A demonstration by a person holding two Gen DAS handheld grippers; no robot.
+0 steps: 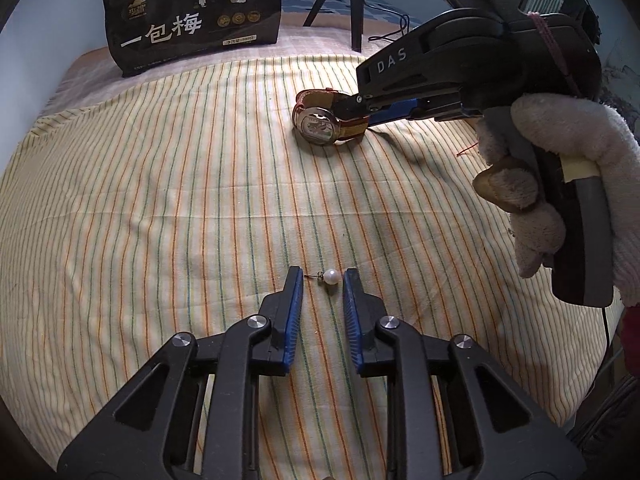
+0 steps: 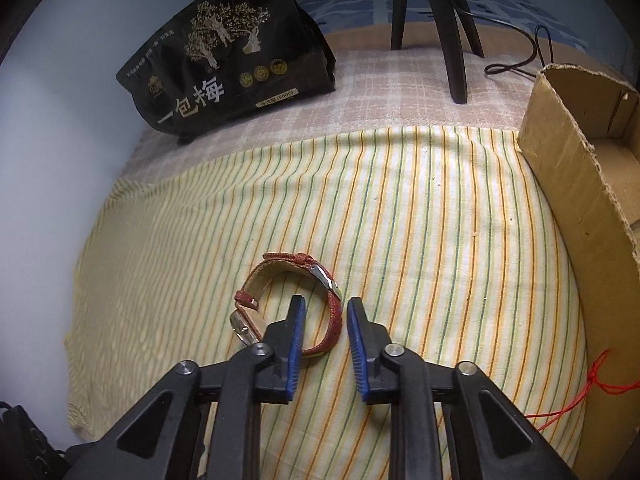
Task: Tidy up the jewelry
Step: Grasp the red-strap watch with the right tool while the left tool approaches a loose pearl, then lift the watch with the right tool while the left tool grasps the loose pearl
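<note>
A white pearl earring [image 1: 331, 277] with a thin post lies on the striped cloth [image 1: 180, 200]. My left gripper [image 1: 322, 280] is open, its blue-padded jaws either side of the pearl, not touching it. A watch [image 1: 320, 122] with a red strap and silver case lies farther back. In the right wrist view the watch [image 2: 296, 304] lies on its side. My right gripper [image 2: 323, 306] is open, with part of the red strap between its jaws. In the left wrist view the right gripper [image 1: 352, 106] reaches the watch from the right.
A black snack bag [image 1: 192, 16] stands at the back left, also in the right wrist view [image 2: 228, 52]. Tripod legs [image 2: 452, 28] and a cable stand behind. A cardboard box [image 2: 580, 160] sits at the right edge, with a red thread [image 2: 596, 384] beside it.
</note>
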